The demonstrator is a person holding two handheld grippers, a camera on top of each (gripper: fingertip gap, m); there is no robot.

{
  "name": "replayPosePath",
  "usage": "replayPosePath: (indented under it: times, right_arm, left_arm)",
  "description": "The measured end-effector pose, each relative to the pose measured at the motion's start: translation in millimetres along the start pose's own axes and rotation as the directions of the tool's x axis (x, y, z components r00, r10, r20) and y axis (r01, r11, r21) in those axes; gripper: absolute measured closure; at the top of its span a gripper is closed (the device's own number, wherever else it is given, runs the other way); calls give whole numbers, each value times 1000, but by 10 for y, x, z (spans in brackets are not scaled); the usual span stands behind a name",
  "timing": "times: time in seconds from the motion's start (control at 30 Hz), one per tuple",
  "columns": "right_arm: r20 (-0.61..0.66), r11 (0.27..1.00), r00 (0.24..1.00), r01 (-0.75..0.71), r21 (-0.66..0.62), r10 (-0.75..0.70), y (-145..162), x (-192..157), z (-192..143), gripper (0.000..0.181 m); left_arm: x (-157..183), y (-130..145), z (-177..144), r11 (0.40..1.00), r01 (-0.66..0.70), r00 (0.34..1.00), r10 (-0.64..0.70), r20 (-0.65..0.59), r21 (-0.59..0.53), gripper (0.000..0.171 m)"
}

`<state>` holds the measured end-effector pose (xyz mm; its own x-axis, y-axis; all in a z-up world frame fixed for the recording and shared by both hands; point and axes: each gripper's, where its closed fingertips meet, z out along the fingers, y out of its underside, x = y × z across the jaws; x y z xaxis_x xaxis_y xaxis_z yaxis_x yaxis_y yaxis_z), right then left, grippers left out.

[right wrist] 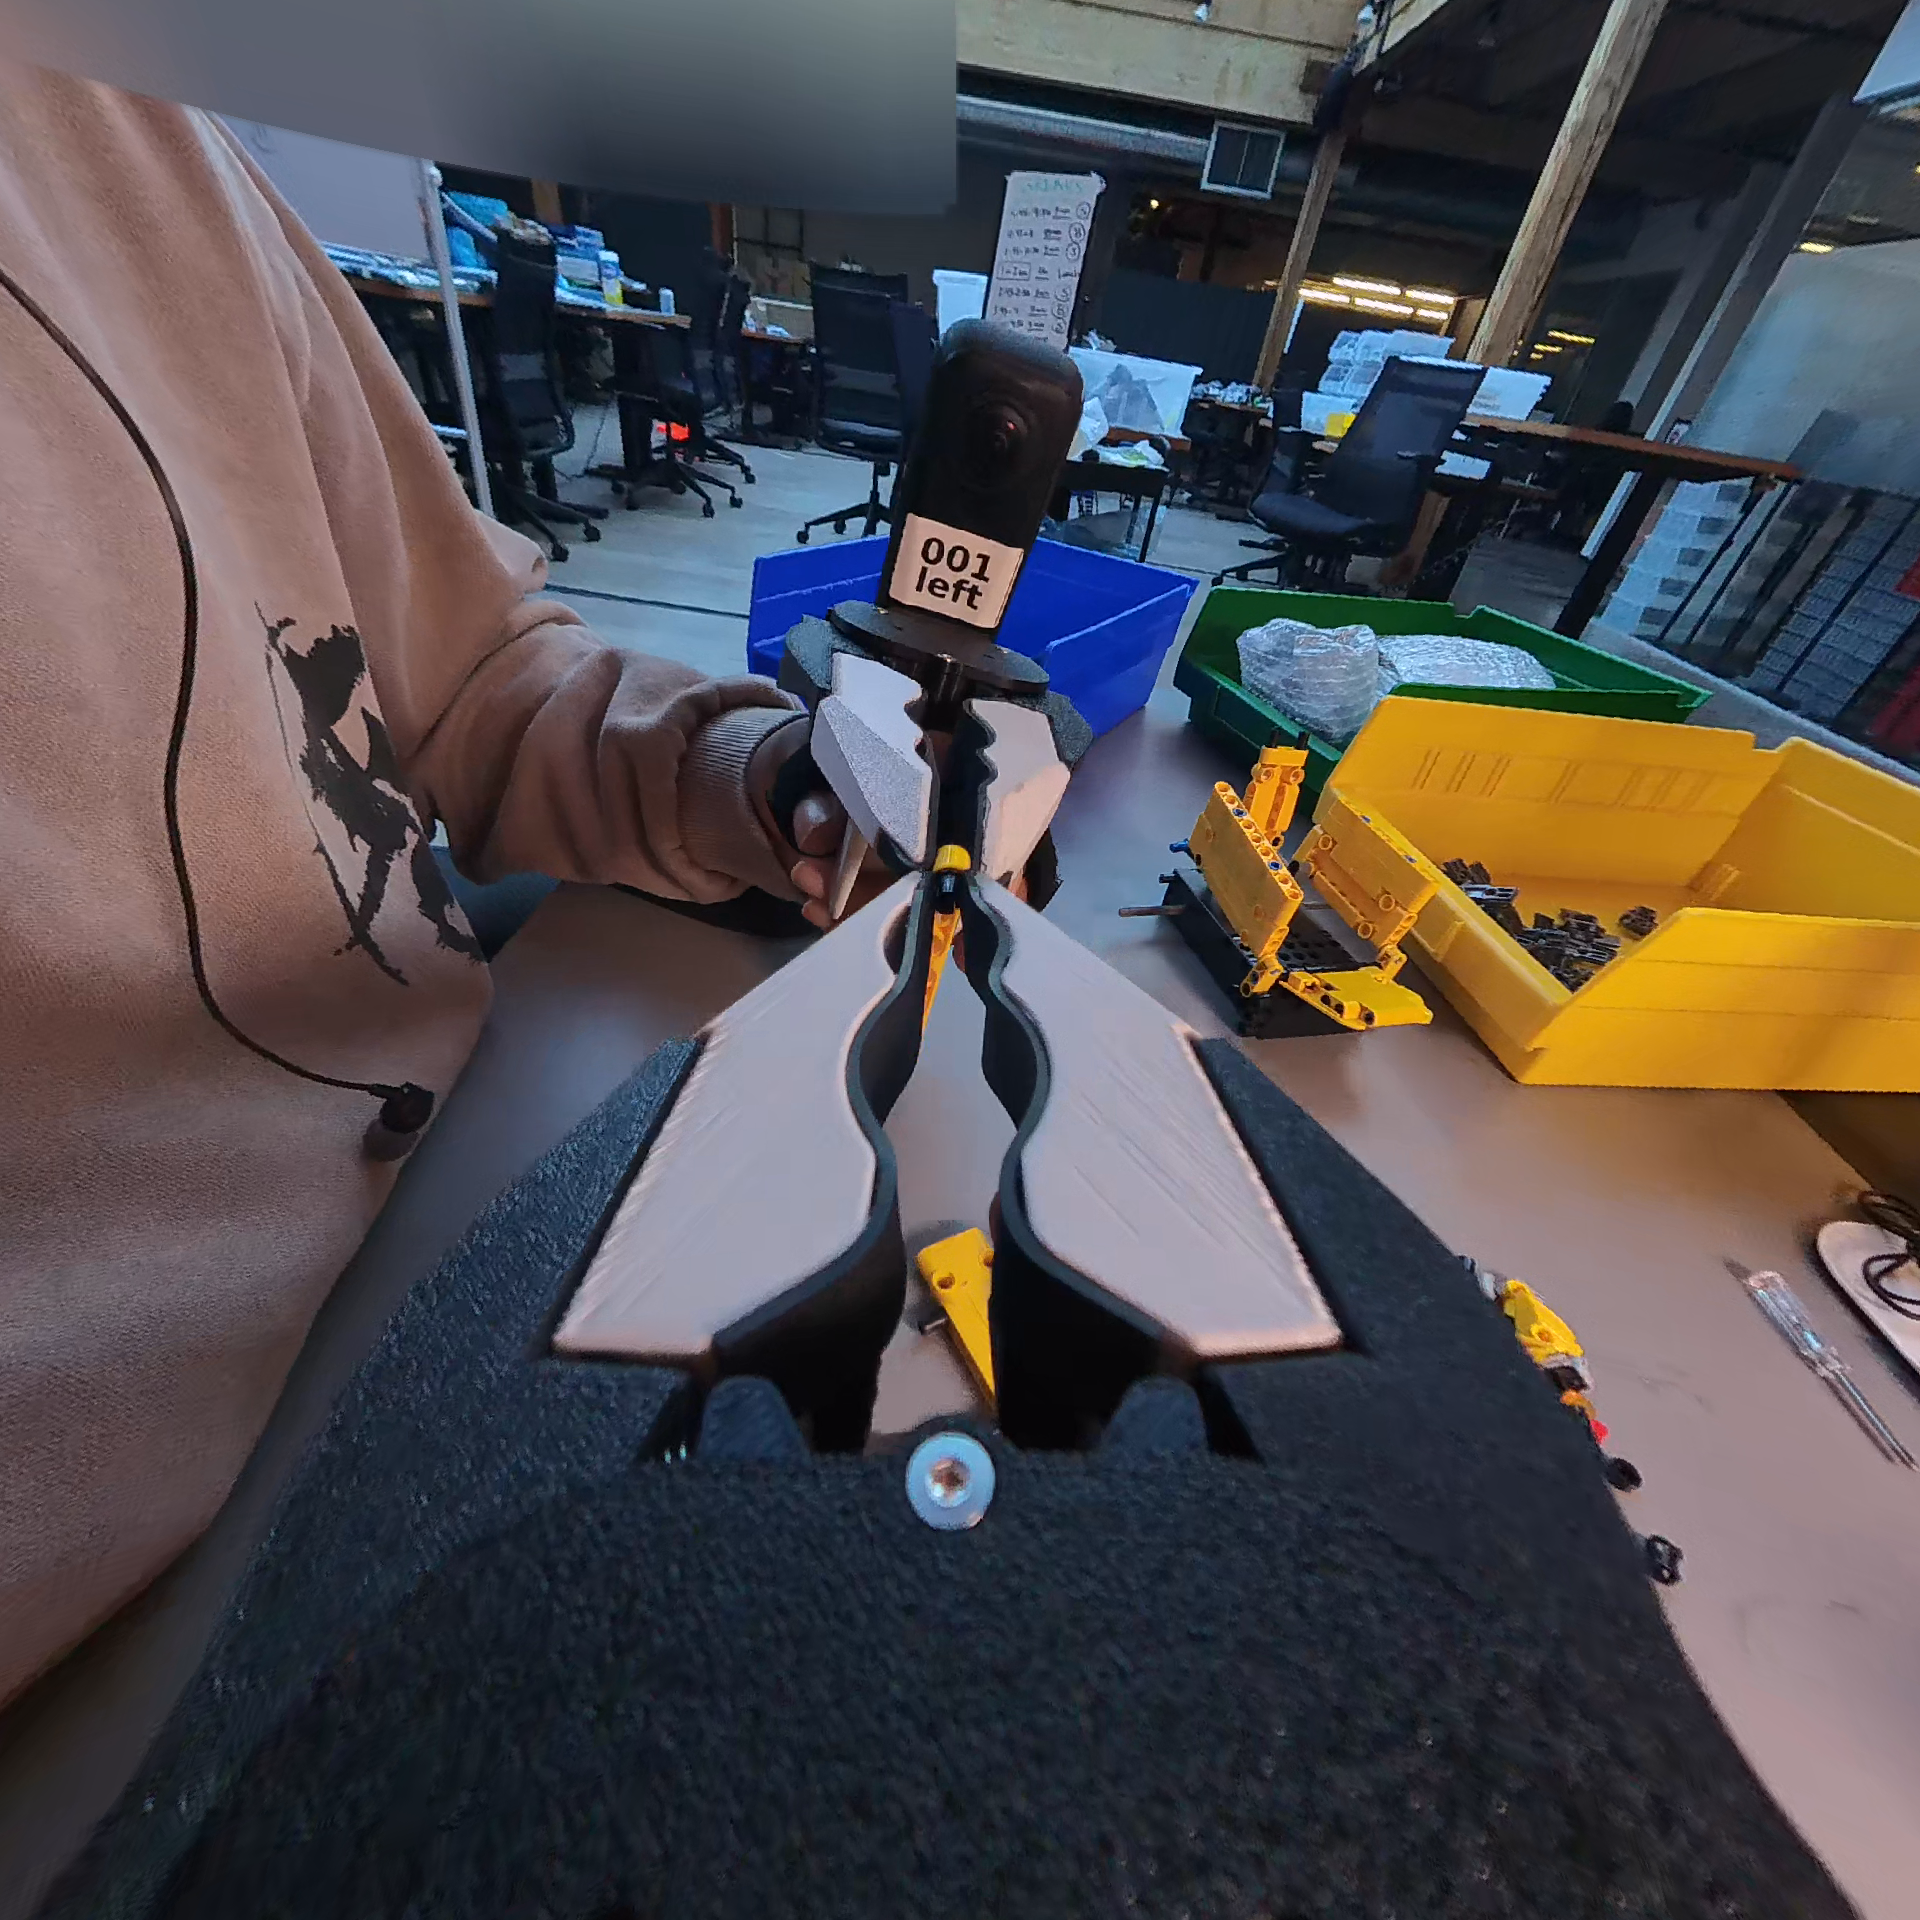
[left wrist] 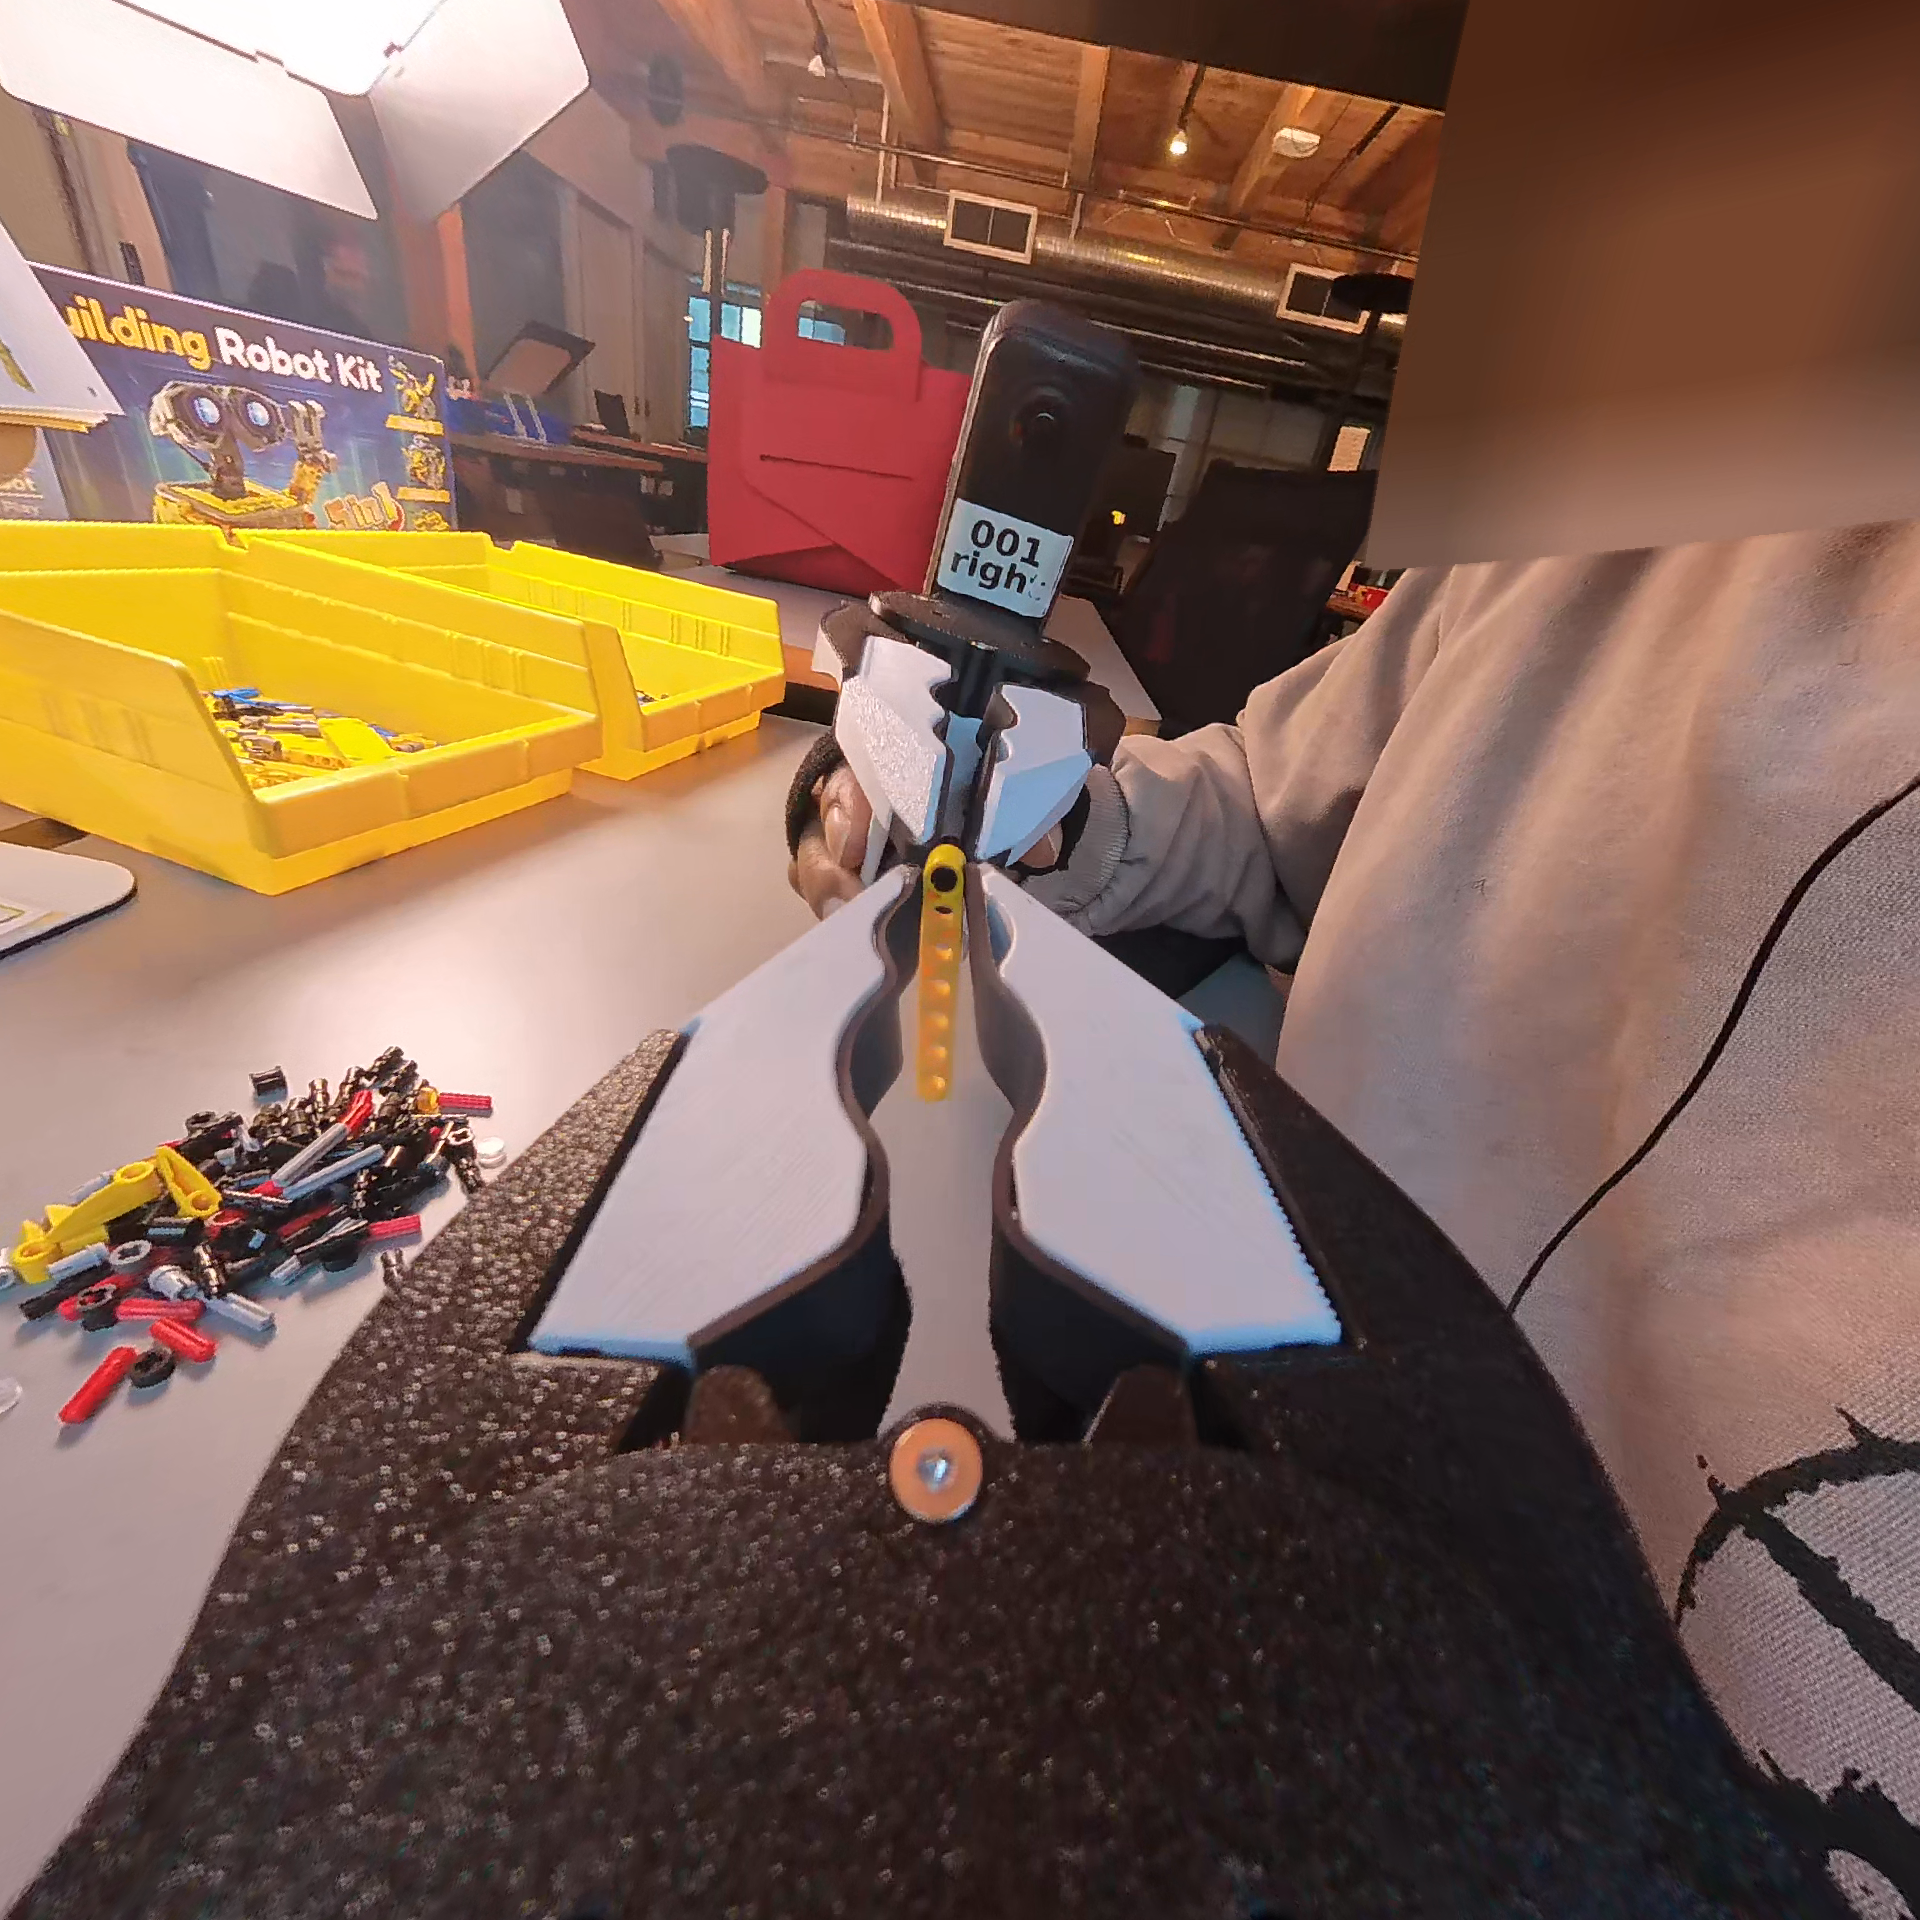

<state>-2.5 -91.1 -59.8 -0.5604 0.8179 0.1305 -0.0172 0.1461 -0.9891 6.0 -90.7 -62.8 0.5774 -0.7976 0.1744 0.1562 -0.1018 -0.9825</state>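
Observation:
My left gripper [left wrist: 940,883] is shut on the upper end of a yellow beam with a row of holes [left wrist: 933,997], held above the grey table [left wrist: 436,966]. My right gripper [right wrist: 940,891] faces it tip to tip and is shut on a small black pin [right wrist: 945,889] that sits in the beam's end hole [left wrist: 942,881]. The right gripper also shows in the left wrist view [left wrist: 961,831], and the left gripper in the right wrist view [right wrist: 940,836]. The beam [right wrist: 936,961] hangs down between the two grippers.
A pile of small black, red and yellow parts [left wrist: 239,1195] lies at left, with yellow bins [left wrist: 312,707], a kit box [left wrist: 260,405] and a red bag [left wrist: 831,447] behind. A yellow-and-black build [right wrist: 1299,914], yellow bin [right wrist: 1662,894], green bin [right wrist: 1455,655], blue bin [right wrist: 1101,613] and screwdriver [right wrist: 1818,1361] are nearby. A person's torso is close.

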Motion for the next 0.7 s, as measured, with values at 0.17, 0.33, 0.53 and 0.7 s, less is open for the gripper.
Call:
replayPosePath:
  times: [0.17, 0.33, 0.53, 0.7]
  right_arm:
    - [3, 1000, 1000, -13, 8, 13, 12, 1, 7, 178]
    - [13, 999, 1000, -27, 25, 27, 2, -11, 16, 178]
    - [21, 998, 998, -60, 37, 59, -8, -21, 19, 178]
    - [68, 995, 993, -101, 25, 99, 7, -60, 11, 178]
  left_arm:
    - [-3, 12, -8, 1000, 14, 1000, -14, -9, -3, 165]
    - [9, 7, -15, 1000, 28, 999, -28, -25, 0, 165]
    - [25, 0, -17, 999, 34, 999, -33, -35, 4, 165]
    - [67, 28, -10, 1000, 24, 998, -25, -52, -19, 165]
